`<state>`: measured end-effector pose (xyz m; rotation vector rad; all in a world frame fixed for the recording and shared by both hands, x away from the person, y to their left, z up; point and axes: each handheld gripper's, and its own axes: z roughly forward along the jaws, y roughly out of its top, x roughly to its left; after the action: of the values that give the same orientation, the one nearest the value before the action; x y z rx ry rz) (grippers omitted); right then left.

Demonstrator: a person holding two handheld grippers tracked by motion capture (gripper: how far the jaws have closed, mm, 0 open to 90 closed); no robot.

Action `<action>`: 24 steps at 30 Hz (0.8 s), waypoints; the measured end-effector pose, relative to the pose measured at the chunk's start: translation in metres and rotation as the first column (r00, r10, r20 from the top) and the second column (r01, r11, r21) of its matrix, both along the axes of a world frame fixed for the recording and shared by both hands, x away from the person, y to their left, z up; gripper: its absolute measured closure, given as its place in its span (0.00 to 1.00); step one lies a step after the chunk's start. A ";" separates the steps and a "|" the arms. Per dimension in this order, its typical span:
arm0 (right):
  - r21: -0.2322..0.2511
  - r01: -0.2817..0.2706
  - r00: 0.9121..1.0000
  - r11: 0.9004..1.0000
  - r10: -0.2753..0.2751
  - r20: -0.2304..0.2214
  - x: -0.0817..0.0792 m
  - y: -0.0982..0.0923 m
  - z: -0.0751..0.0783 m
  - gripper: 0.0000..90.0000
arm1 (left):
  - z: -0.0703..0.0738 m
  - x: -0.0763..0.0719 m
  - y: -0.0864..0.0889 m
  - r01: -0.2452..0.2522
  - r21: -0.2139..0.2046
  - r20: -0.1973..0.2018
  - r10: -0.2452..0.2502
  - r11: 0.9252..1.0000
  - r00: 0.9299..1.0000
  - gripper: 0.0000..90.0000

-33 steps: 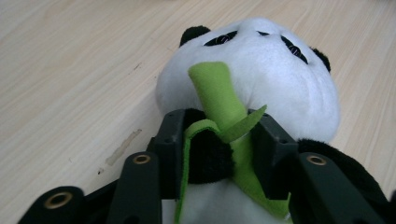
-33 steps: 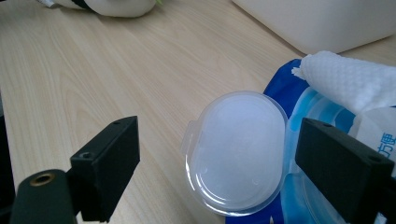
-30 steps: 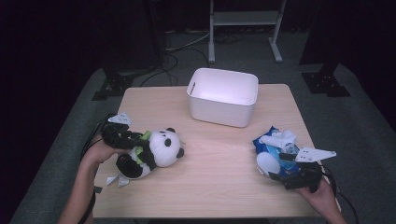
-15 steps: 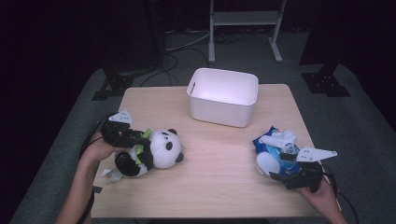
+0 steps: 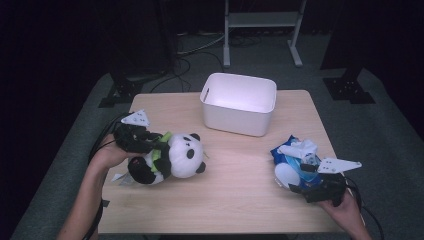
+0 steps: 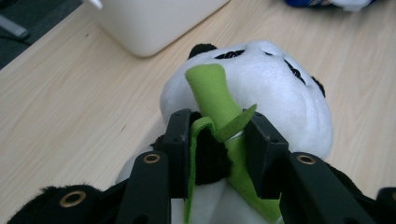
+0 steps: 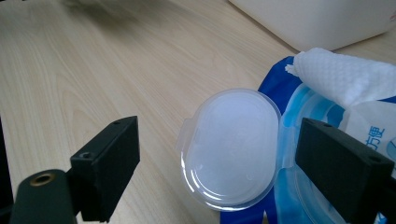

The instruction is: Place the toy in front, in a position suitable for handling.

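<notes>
A plush panda [image 5: 172,157], soft and round with a white head and black ears and limbs, is lying on its side at the left of the pale wood-grain table [image 5: 235,200], its head turned toward the middle. The left gripper [image 5: 150,141] is pinching the toy at the neck: in the left gripper view its two black jaws are pressing in on a green felt bamboo stalk [image 6: 215,100] and the black fur beside it, with the white face [image 6: 266,84] bulging just beyond them. That detail is too small to read from the high view, which instead is showing a paper tag [image 5: 120,177] lying flat on the table at the panda's feet and the person's left hand [image 5: 107,155] wrapping the gripper's body.

At the table's right edge the right gripper [image 5: 299,176] is resting with its jaws spread wide around the open, glossy clear oval lid [image 7: 231,147] of a blue wet-wipes pack [image 5: 292,155], apparently not touching it. A crinkled white wipe [image 7: 345,77] is sticking out of the pack. A white rectangular plastic bin [image 5: 239,102] with rounded corners is standing at the far middle of the table, well apart from both.
</notes>
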<state>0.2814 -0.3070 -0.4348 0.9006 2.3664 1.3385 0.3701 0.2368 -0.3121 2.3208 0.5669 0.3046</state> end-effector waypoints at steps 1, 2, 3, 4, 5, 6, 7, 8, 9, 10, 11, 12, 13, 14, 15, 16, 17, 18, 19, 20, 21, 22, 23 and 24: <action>-0.003 0.003 1.000 1.000 -0.003 -0.003 0.000 -0.001 0.000 0.14 | 0.006 0.000 -0.010 0.024 -0.004 0.002 -0.024 1.000 1.000 0.71; -0.001 0.003 1.000 1.000 -0.003 -0.005 0.000 -0.001 0.000 0.14 | 0.007 0.000 -0.014 0.034 -0.013 0.002 -0.034 0.999 0.999 0.71; 0.000 0.002 1.000 1.000 -0.002 -0.005 0.000 -0.001 -0.001 0.14 | 0.007 0.000 -0.014 0.034 -0.013 0.002 -0.034 0.999 0.999 0.71; 0.000 0.002 1.000 1.000 -0.002 -0.005 0.000 -0.001 -0.001 0.14 | 0.009 0.000 -0.019 0.041 -0.014 0.005 -0.041 0.999 0.999 0.71; -0.002 0.002 1.000 1.000 -0.002 -0.005 0.000 -0.001 -0.001 0.14 | 0.012 -0.001 -0.028 0.059 -0.018 0.007 -0.058 0.998 0.998 0.71; -0.002 0.002 1.000 1.000 -0.002 -0.005 0.000 -0.001 -0.001 0.14 | 0.012 -0.001 -0.028 0.059 -0.018 0.007 -0.058 0.998 0.998 0.71; 0.000 0.003 1.000 1.000 -0.003 -0.005 0.000 -0.001 0.000 0.14 | 0.014 0.000 -0.035 0.073 -0.019 0.009 -0.073 0.997 0.997 0.71; 0.000 0.003 1.000 1.000 -0.003 -0.006 0.000 -0.002 0.000 0.14 | 0.015 0.000 -0.042 0.083 -0.026 0.008 -0.083 0.996 0.997 0.71; 0.003 0.005 1.000 1.000 -0.005 -0.004 0.000 -0.002 0.000 0.14 | 0.017 0.000 -0.046 0.092 -0.020 0.010 -0.092 0.996 0.996 0.71; 0.003 0.006 1.000 1.000 -0.006 -0.006 0.000 -0.002 0.000 0.14 | 0.017 0.001 -0.050 0.099 -0.025 0.014 -0.099 0.995 0.995 0.71; 0.003 0.006 1.000 1.000 -0.006 -0.006 0.000 -0.002 0.000 0.14 | 0.019 0.001 -0.057 0.111 -0.031 0.012 -0.111 0.993 0.994 0.71; 0.005 0.010 1.000 1.000 -0.010 -0.002 0.000 -0.003 0.000 0.14 | 0.020 0.002 -0.068 0.134 -0.034 0.016 -0.133 0.990 0.991 0.71; 0.005 0.010 1.000 1.000 -0.010 -0.002 0.000 -0.003 0.000 0.14 | 0.020 0.002 -0.068 0.134 -0.034 0.016 -0.133 0.990 0.991 0.71; 0.006 0.008 1.000 1.000 -0.008 -0.001 0.000 -0.004 0.000 0.14 | 0.021 0.002 -0.073 0.145 -0.030 0.017 -0.144 0.989 0.989 0.71; 0.009 0.011 1.000 1.000 -0.011 0.004 -0.001 -0.004 0.001 0.14 | 0.021 0.003 -0.083 0.159 -0.026 0.018 -0.158 0.987 0.987 0.71; 0.008 0.009 1.000 1.000 -0.009 0.008 -0.001 -0.005 0.001 0.14 | 0.021 0.003 -0.083 0.159 -0.026 0.018 -0.158 0.987 0.987 0.71; 0.008 0.011 1.000 1.000 -0.011 0.009 -0.001 -0.005 0.001 0.14 | 0.021 0.003 -0.093 0.180 -0.017 0.023 -0.180 0.983 0.983 0.71; 0.008 0.012 1.000 1.000 -0.012 0.008 -0.001 -0.005 0.001 0.14 | 0.021 0.003 -0.093 0.180 -0.017 0.023 -0.180 0.983 0.983 0.71; 0.009 0.013 1.000 1.000 -0.014 0.010 -0.001 -0.006 0.001 0.14 | 0.019 0.003 -0.103 0.198 -0.020 0.019 -0.197 0.980 0.980 0.71; 0.009 0.012 1.000 1.000 -0.012 0.011 -0.001 -0.006 0.001 0.14 | 0.017 0.003 -0.108 0.208 -0.019 0.018 -0.208 0.978 0.978 0.71; 0.010 0.014 1.000 1.000 -0.014 0.009 -0.001 -0.007 0.001 0.14 | 0.015 0.002 -0.112 0.214 -0.028 0.014 -0.214 0.976 0.977 0.70; 0.010 0.014 1.000 1.000 -0.014 0.009 -0.001 -0.007 0.001 0.14 | 0.015 0.002 -0.112 0.214 -0.028 0.014 -0.214 0.976 0.977 0.70; 0.012 0.017 1.000 1.000 -0.017 0.008 -0.002 -0.007 0.001 0.14 | 0.012 0.002 -0.117 0.223 -0.026 0.010 -0.222 0.975 0.975 0.70; 0.011 0.017 1.000 1.000 -0.017 0.010 -0.002 -0.008 0.001 0.14 | 0.010 0.002 -0.120 0.227 -0.029 0.007 -0.227 0.973 0.974 0.70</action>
<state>0.2796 -0.3146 -0.4339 0.9127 2.3411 1.3475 0.3724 0.1165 -0.3024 2.3285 0.2975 0.1902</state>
